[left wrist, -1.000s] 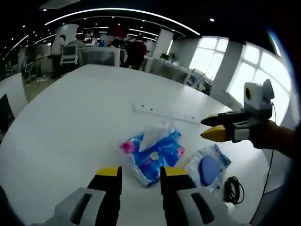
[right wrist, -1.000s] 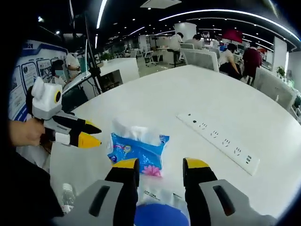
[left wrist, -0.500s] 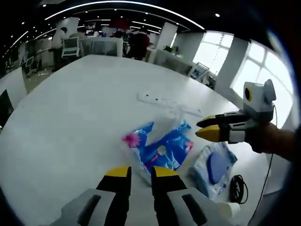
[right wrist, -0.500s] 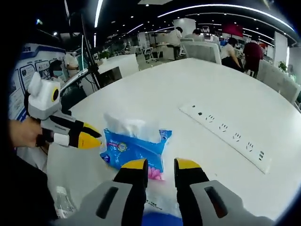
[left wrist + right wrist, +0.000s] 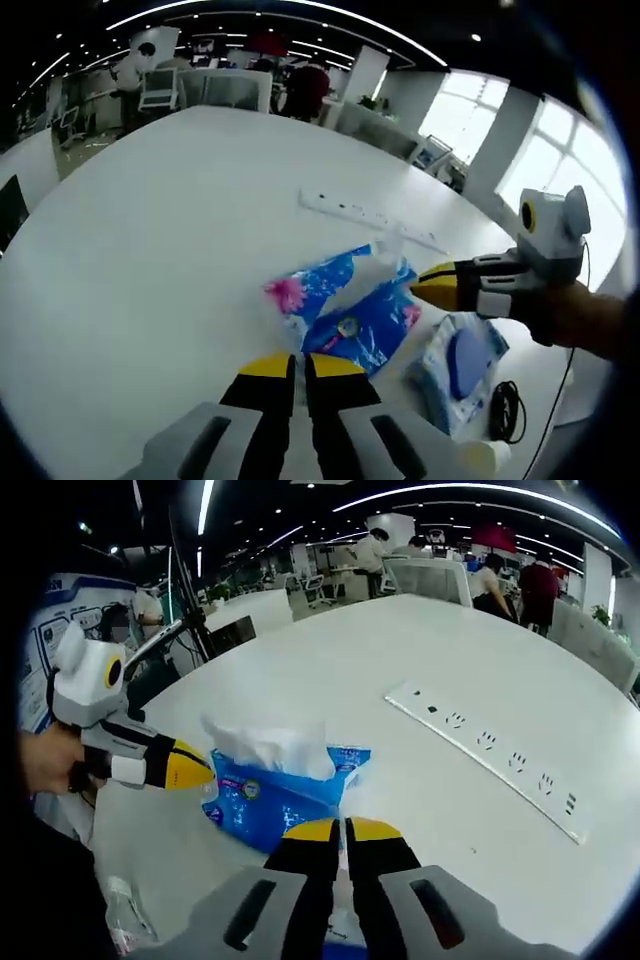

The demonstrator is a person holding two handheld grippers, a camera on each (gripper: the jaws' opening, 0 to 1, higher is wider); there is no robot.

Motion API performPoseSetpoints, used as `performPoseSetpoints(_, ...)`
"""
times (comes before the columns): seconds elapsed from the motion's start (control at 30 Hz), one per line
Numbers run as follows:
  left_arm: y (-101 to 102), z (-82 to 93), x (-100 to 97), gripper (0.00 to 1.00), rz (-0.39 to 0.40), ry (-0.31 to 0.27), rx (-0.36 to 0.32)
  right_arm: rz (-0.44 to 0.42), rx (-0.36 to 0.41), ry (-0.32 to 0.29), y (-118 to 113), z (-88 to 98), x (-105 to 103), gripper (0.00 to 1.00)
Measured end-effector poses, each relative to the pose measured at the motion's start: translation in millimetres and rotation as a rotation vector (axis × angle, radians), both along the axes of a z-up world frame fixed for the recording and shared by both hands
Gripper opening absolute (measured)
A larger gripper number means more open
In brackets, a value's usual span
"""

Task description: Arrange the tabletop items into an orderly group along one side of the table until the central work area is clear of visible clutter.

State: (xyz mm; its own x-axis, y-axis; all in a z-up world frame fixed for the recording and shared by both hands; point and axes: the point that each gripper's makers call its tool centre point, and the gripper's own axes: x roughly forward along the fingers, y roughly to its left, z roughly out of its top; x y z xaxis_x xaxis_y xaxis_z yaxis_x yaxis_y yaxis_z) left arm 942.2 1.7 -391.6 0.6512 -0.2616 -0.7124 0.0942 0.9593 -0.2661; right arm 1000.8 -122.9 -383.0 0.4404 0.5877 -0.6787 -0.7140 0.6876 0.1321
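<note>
Left gripper view puts your left gripper (image 5: pixel 301 366) low over the white desk (image 5: pixel 130 250), its yellow-tipped fingers (image 5: pixel 266 368) drawn almost together with only a thin slit between them, right at the near edge of the blue tissue pack (image 5: pixel 345 308). Whether they pinch the wrapper there, you cannot tell. The pack lies on the desk with white tissue (image 5: pixel 378 262) sticking out of its top and a pink patch at its left end. Your right gripper (image 5: pixel 436 283) comes in from the right, tips together, pointing at the pack's far corner and just beside it. To the right of the pack lies a packet of wet wipes (image 5: pixel 458 362) with a blue lid, and past that a coiled black cable (image 5: pixel 504 412). A long white power strip (image 5: pixel 370 216) lies further out on the desk, well apart from the pack.

Right gripper view shows your right gripper (image 5: pixel 345 832) with fingers (image 5: pixel 376 832) closed to a narrow slit over the near corner of the tissue pack (image 5: pixel 268 795); tissue (image 5: pixel 272 745) rises from its top. Your left gripper (image 5: pixel 190 770) touches the pack's left edge. The power strip (image 5: pixel 490 752) runs off to the right.
</note>
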Motion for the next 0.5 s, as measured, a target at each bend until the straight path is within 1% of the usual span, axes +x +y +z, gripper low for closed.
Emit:
performPoseSetpoints(0.1, 2.6, 1.7, 0.7, 0.0, 0.011, 0.007, 0.0, 0.007, 0.004, -0.014, 0.2, 3.5, -1.2, 0.0)
performPoseSetpoints(0.27, 0.6, 11.4, 1.7, 0.0, 0.003, -0.012, 0.008, -0.004, 0.005, -0.037, -3.1, 12.1, -5.0, 0.0)
performPoseSetpoints(0.33, -0.9, 16.3, 1.6, 0.0, 0.0, -0.019, 0.002, -0.011, 0.004, -0.049, -4.5, 11.2, -3.3, 0.0)
performPoseSetpoints(0.5, -5.3, 31.3, 2.9, 0.0, -0.014, -0.049, 0.002, -0.036, 0.017, -0.073, -11.0, 25.4, -6.6, 0.0)
